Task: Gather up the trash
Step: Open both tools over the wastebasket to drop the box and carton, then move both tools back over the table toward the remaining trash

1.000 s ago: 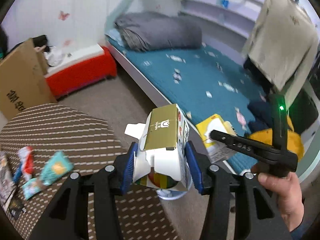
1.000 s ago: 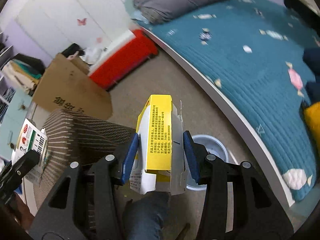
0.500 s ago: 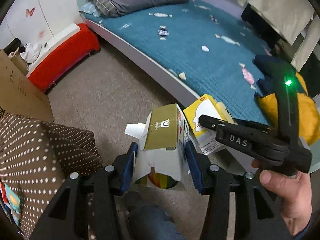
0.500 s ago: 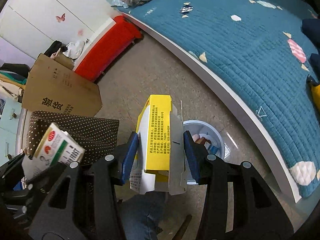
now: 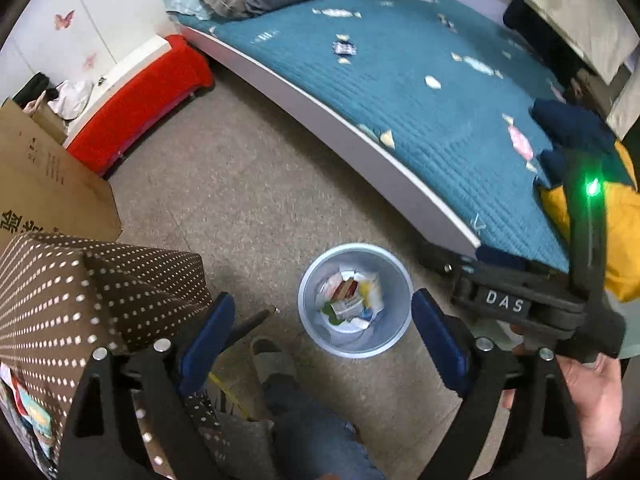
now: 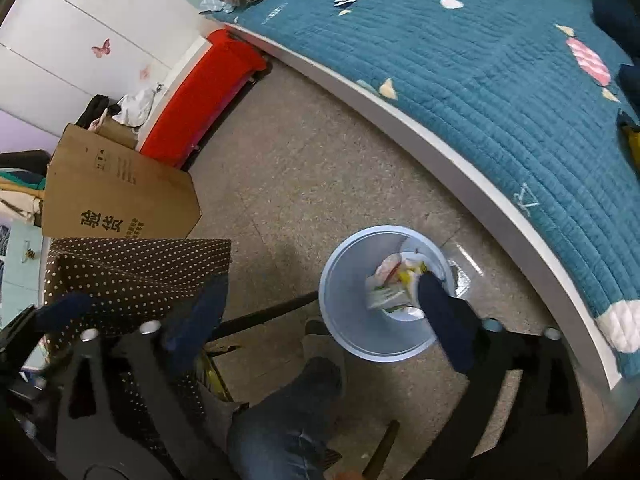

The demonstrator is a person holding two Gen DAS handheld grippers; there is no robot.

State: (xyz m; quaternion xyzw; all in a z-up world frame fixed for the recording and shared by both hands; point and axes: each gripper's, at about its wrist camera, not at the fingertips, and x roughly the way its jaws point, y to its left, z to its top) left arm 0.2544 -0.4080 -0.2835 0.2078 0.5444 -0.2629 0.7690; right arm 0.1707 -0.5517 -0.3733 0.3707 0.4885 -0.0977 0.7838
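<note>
The pale blue waste bin [image 5: 355, 300] stands on the speckled floor [image 5: 256, 200], just beside the corner of the bed [image 5: 400, 92], and holds a heap of crumpled cartons and wrappers [image 5: 348, 300]; how many pieces lie in it cannot be counted.

Your left gripper [image 5: 320, 340] points steeply down, and in its view the bin's mouth sits directly between the two blue pads. Its jaws are opening, and nothing is between them. Your right gripper [image 6: 320, 320] also points steeply down; its jaws are opening and empty, and its right pad overlaps the bin's mouth, so the bin lies ahead and slightly to the right of its centre line. Both grippers look close above the bin; which is nearer cannot be told. The bin is round, so no long axis governs an approach.

The next pieces of trash lie the other way: at the left edge of the left wrist view, a few coloured packets [image 5: 30, 416] rest on the brown dotted tabletop [image 5: 60, 288]. Judged from this, the coming move is a swing back to the left, and your left gripper is the nearer one.

Count: one bin, two grippers, one dotted table, one cardboard box [image 6: 116, 196], one red bench [image 6: 204, 96], one bed. Your jeans-clad knee [image 6: 288, 420] sits just beside the bin.
</note>
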